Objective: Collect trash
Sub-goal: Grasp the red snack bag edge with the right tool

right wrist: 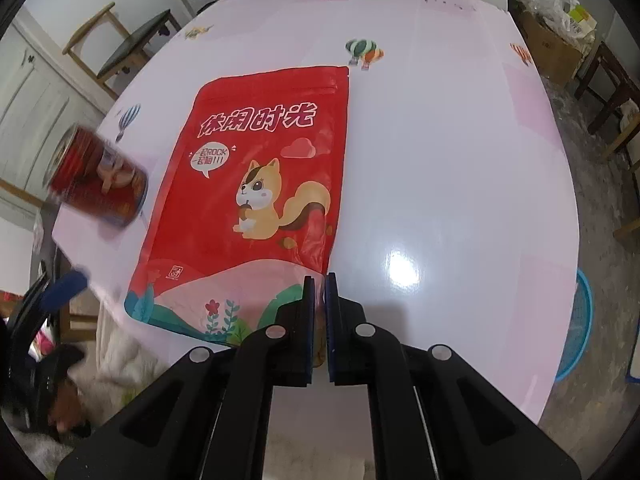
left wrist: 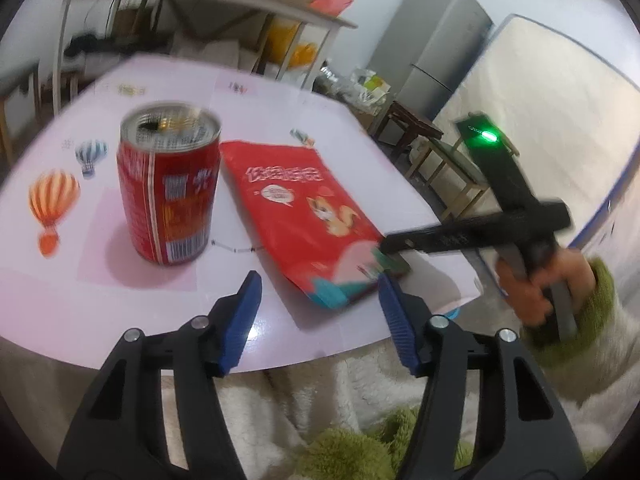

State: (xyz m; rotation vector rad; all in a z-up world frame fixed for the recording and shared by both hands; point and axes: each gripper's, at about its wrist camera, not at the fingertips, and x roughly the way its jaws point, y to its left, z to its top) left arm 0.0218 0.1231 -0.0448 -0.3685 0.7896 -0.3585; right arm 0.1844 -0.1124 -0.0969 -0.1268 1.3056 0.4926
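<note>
Left wrist view looks across a pale pink counter [left wrist: 120, 312] printed with hot-air balloons. A red drink can [left wrist: 168, 188] stands upright on it, its top opened, toward the counter's left side. Just to the can's right lies a flat red snack pouch [left wrist: 296, 216] with a cartoon squirrel, its lower end reaching the counter's near edge. The left gripper [left wrist: 320, 304] hangs over that near edge with its blue-padded fingers [left wrist: 244, 316] apart and nothing between them; the pouch's bottom corner sits just ahead of the gap. At the right, a hand [left wrist: 540, 280] in a green fuzzy sleeve [left wrist: 600, 308] holds the right gripper [left wrist: 394, 246], whose tip meets the pouch's lower right corner; a green light glows on its body.

Right wrist view looks steeply down on the same pouch [right wrist: 256, 184], which lies face up and lengthwise from the near edge toward the middle of the counter [right wrist: 460, 160]. The right gripper [right wrist: 319, 300] has its fingers [right wrist: 308, 320] drawn together, clamped on the pouch's lower right corner at the near edge. The can [right wrist: 100, 176] appears blurred beside the pouch's left side, close to the counter's left edge. A blurred blue pad of the left gripper [right wrist: 66, 286] shows at the lower left. Beyond the counter's right edge, a blue basket [right wrist: 580, 320] sits on the floor.
</note>
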